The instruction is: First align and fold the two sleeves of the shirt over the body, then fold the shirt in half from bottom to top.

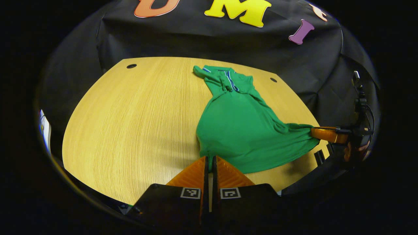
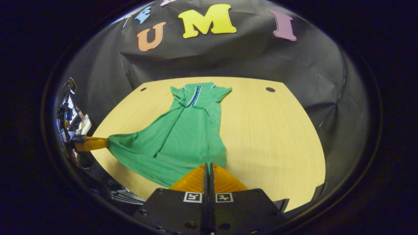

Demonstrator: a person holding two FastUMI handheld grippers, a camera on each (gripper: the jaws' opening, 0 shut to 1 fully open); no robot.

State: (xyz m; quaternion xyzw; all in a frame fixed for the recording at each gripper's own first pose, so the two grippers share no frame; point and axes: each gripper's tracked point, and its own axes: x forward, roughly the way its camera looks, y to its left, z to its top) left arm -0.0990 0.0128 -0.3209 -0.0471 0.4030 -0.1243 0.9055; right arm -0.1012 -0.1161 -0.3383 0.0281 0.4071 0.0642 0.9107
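Green shirt (image 2: 183, 137) lies on the table (image 2: 271, 137), collar at its far edge, sleeves already folded in. Your 2 grippers, left (image 1: 210, 160) and right (image 2: 207, 165), each pinch a hem corner, fingers pressed together. Lift both evenly; carry the hem straight to the collar.

Green shirt (image 1: 241, 127) stretched on table, collar far.

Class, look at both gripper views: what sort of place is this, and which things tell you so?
Probably a staged recording booth, not a home: a black cloth wall behind a bare wooden table, where two handheld grippers pinch the hem corners of a green polo shirt.
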